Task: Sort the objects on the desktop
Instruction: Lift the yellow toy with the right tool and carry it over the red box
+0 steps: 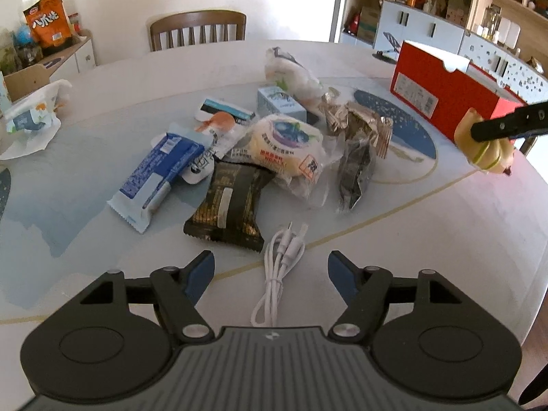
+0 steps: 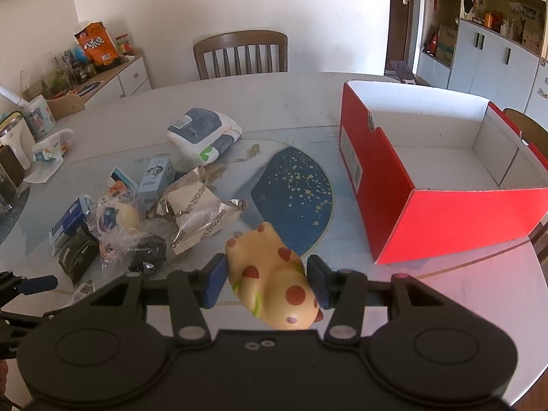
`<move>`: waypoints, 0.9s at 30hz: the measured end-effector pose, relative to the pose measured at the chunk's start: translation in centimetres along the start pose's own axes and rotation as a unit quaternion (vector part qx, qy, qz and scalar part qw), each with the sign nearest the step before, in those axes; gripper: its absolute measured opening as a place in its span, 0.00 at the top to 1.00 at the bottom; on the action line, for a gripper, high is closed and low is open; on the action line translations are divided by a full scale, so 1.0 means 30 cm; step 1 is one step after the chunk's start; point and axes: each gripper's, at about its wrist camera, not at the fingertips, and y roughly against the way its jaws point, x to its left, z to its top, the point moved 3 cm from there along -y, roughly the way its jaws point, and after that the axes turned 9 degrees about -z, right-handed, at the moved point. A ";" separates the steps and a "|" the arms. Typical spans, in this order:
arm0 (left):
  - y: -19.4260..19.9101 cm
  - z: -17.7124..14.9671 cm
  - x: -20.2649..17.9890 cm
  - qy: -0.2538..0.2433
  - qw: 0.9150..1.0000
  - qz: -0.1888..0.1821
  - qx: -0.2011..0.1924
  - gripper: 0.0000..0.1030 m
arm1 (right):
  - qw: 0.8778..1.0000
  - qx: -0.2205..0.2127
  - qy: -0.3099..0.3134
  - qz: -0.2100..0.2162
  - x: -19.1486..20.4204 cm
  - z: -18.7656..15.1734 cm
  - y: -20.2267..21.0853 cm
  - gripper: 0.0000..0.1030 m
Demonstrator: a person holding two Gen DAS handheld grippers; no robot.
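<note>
Risk of smooth toy (image 2: 274,281) slipping from right claw (image 2: 267,282) pinching it short of box (image 2: 441,226); left claw (image 1: 270,274) wide open, empty, over cable (image 1: 279,263).

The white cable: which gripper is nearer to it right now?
Left. The left gripper hangs open right over the white cable, its fingers either side; the right gripper is off toward the red box, holding a spotted toy.

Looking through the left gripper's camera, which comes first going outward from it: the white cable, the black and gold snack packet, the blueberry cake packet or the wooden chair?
From the left gripper, nearest first:
1. White cable, lying between its open fingers.
2. Black and gold snack packet, just beyond, slightly left.
3. Blueberry cake packet, mid-table in the pile.
4. Wooden chair, behind the table's far edge.
</note>
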 end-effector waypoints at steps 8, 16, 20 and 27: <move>0.004 -0.006 -0.006 -0.016 1.000 0.009 0.000 0.76 | 1.000 0.001 0.001 0.000 0.003 0.000 0.000 0.51; 0.027 -0.001 0.011 -0.006 1.000 0.000 -0.012 0.85 | 1.000 -0.003 0.002 0.000 0.015 0.016 0.012 0.51; 0.058 0.019 0.014 -0.002 1.000 -0.014 -0.025 0.85 | 1.000 -0.004 0.002 0.001 0.023 0.024 0.016 0.51; 0.126 0.069 0.010 0.001 0.998 -0.043 -0.050 0.85 | 1.000 -0.008 0.003 0.002 0.044 0.046 0.039 0.51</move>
